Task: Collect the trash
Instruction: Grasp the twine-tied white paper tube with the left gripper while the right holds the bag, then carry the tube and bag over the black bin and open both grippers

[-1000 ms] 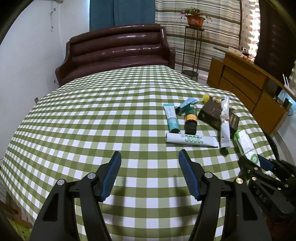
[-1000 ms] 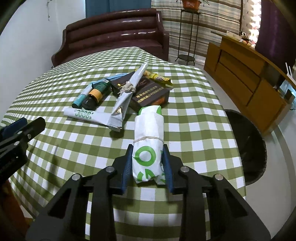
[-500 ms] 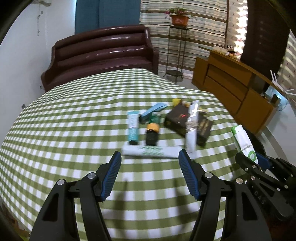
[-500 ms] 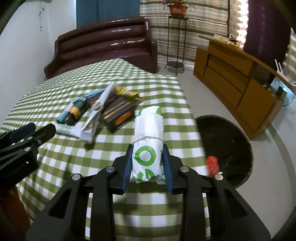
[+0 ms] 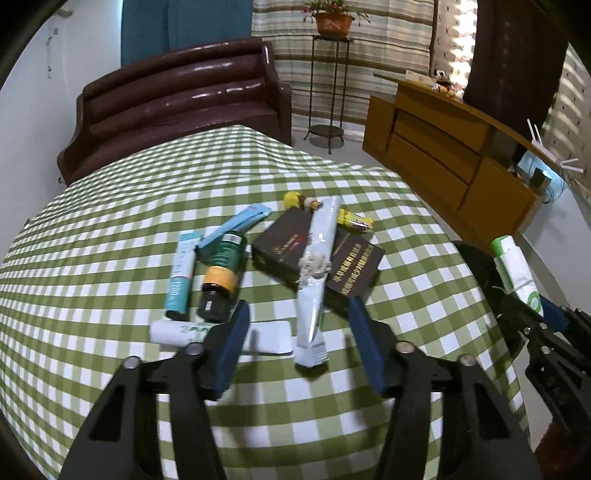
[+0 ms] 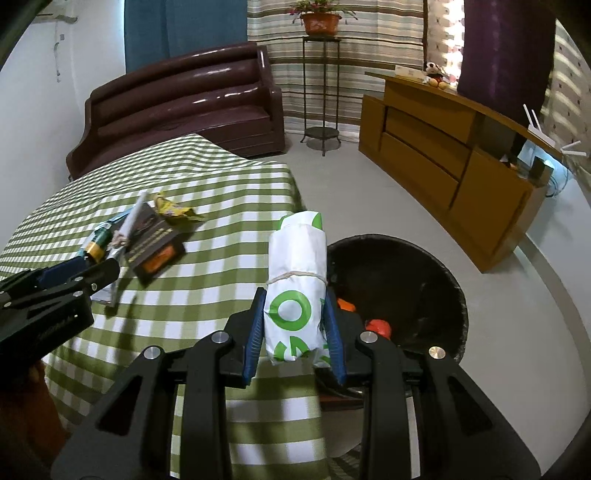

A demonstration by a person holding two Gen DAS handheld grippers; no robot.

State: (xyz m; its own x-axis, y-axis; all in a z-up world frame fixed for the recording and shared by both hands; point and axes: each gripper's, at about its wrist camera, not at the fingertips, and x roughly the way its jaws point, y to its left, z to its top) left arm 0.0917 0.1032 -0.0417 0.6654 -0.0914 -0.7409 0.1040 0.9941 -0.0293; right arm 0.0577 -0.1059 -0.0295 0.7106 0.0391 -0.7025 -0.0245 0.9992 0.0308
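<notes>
The right gripper [image 6: 294, 332] clamps the white-and-green roll [image 6: 297, 280], its long axis pointing straight ahead along the fingers; the black bin [image 6: 436, 280] lies just right; the left gripper [image 5: 299, 347], jaws just narrowing, holds nothing.

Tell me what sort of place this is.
Most likely a home living room: a dark brown leather sofa stands behind the green-and-white checked tablecloth, a wooden sideboard runs along the striped curtain, and a potted plant sits on a tall metal stand.

Brown sofa [image 5: 177, 99], wood cabinet [image 5: 443, 162] – potted plant [image 5: 334, 20] on stand
</notes>
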